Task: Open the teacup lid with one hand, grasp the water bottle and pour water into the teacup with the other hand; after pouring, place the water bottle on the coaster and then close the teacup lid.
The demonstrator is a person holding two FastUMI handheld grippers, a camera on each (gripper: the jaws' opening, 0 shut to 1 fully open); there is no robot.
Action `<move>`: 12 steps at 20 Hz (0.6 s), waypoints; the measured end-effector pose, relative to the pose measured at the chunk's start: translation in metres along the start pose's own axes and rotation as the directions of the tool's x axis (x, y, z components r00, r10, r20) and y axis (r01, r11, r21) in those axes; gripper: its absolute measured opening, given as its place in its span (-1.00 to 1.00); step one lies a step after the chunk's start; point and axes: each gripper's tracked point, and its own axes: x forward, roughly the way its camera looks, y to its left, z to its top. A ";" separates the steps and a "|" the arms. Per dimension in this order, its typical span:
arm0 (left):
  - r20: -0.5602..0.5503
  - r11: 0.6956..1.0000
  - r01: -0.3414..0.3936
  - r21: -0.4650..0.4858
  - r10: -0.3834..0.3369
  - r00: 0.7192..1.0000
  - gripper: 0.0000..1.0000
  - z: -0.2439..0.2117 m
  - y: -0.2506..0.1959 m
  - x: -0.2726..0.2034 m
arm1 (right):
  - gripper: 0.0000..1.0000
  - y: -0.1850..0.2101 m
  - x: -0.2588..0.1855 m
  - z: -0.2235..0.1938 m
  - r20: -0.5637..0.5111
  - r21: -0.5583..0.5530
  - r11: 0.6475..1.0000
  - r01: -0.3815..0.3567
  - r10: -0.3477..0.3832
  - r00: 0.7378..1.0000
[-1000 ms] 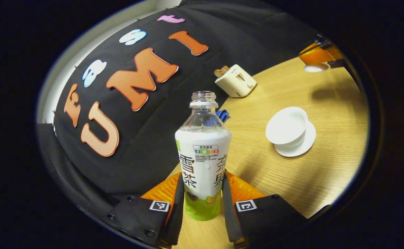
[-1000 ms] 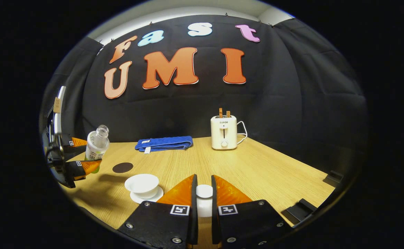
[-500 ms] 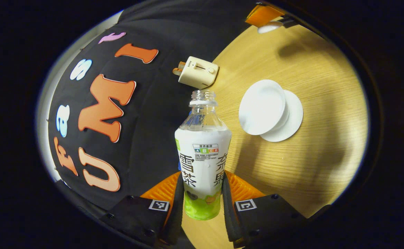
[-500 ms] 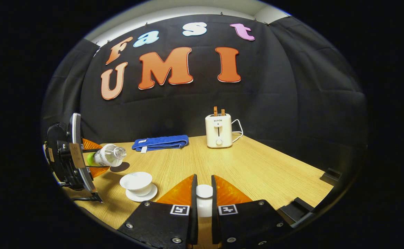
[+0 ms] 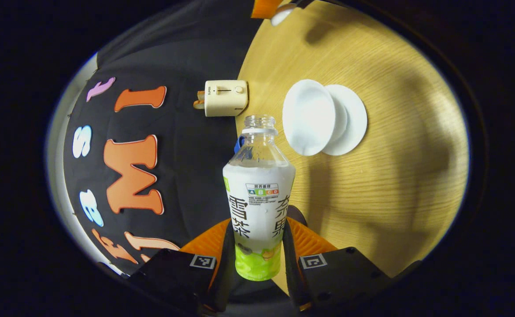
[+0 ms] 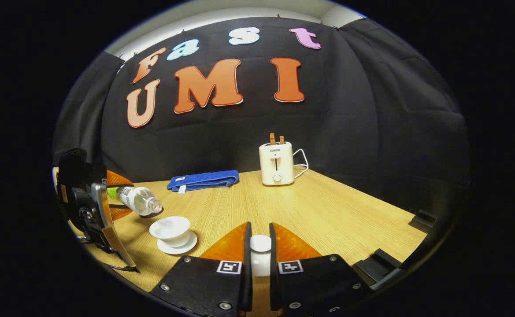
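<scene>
While the left gripper (image 5: pixel 257 246) clamps the lower body of the uncapped water bottle (image 5: pixel 258 198) between both fingers, the right gripper (image 6: pixel 259 255) stands closed on the white teacup lid (image 6: pixel 260 243), held above the table.

Left gripper view: the bottle mouth points toward the open teacup (image 5: pixel 309 116), which sits on its white saucer (image 5: pixel 352 119) on the wooden table (image 5: pixel 394 176). A cream toaster (image 5: pixel 225 97) stands by the booth wall, and a blue scrap shows behind the bottle neck.

Right gripper view adds what the other lacks: the bottle (image 6: pixel 137 200) lies about level in the left gripper (image 6: pixel 114 198), mouth near and slightly above the teacup (image 6: pixel 170 229), not touching it. A folded blue towel (image 6: pixel 202 180) lies at the table's back, the toaster (image 6: pixel 276 163) to its right with toast in its slots. Whether water runs cannot be told.

Against the frame half a second ago, the bottle is tipped further, its mouth now angled slightly downward and closer to the cup. The lid's hold is unchanged.
</scene>
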 end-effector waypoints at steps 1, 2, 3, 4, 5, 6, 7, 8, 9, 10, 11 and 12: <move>-0.007 0.999 0.009 0.031 -0.009 1.000 0.08 -0.002 -0.002 0.001 | -0.68 0.000 0.000 -0.002 -0.003 0.000 1.000 0.000 0.000 1.000; -0.010 0.998 0.022 0.051 -0.021 1.000 0.08 -0.001 -0.006 0.001 | -0.68 0.000 0.000 -0.003 -0.006 -0.002 1.000 -0.002 0.002 1.000; -0.011 0.997 0.030 0.066 -0.030 0.999 0.07 0.000 -0.007 0.001 | -0.68 0.002 0.000 -0.004 -0.008 -0.003 1.000 -0.005 0.005 1.000; -0.012 0.996 0.033 0.088 -0.032 0.999 0.10 0.000 -0.007 -0.001 | -0.68 0.002 0.000 -0.004 -0.009 -0.004 1.000 -0.008 0.008 1.000; -0.014 0.993 0.031 0.113 -0.030 0.999 0.07 0.002 -0.004 0.000 | -0.68 0.004 0.000 -0.004 -0.009 -0.003 1.000 -0.011 0.011 1.000; -0.018 0.990 0.030 0.138 -0.028 0.999 0.10 0.002 -0.002 0.000 | -0.68 0.006 0.000 -0.005 -0.010 -0.004 1.000 -0.016 0.016 1.000; -0.026 0.986 0.026 0.167 -0.022 0.999 0.10 0.001 0.000 0.000 | -0.68 0.007 0.000 -0.006 -0.010 -0.006 1.000 -0.019 0.019 1.000; -0.035 0.980 0.022 0.198 -0.016 0.999 0.10 0.000 0.003 -0.002 | -0.68 0.007 -0.001 -0.007 -0.011 -0.006 1.000 -0.022 0.022 1.000; -0.039 0.975 0.025 0.220 -0.016 0.999 0.08 0.000 0.005 -0.001 | -0.68 0.008 -0.001 -0.007 -0.013 -0.006 1.000 -0.026 0.026 1.000; -0.042 0.971 0.027 0.239 -0.017 0.999 0.08 0.000 0.007 -0.001 | -0.68 0.010 -0.001 -0.007 -0.014 -0.006 1.000 -0.028 0.028 1.000; -0.042 0.965 0.026 0.260 -0.015 0.999 0.07 0.002 0.009 -0.002 | -0.68 0.011 0.000 -0.007 -0.015 -0.007 1.000 -0.031 0.030 0.999; -0.043 0.960 0.023 0.281 -0.012 0.999 0.10 0.002 0.011 -0.003 | -0.68 0.012 0.000 -0.007 -0.015 -0.008 0.999 -0.033 0.033 0.999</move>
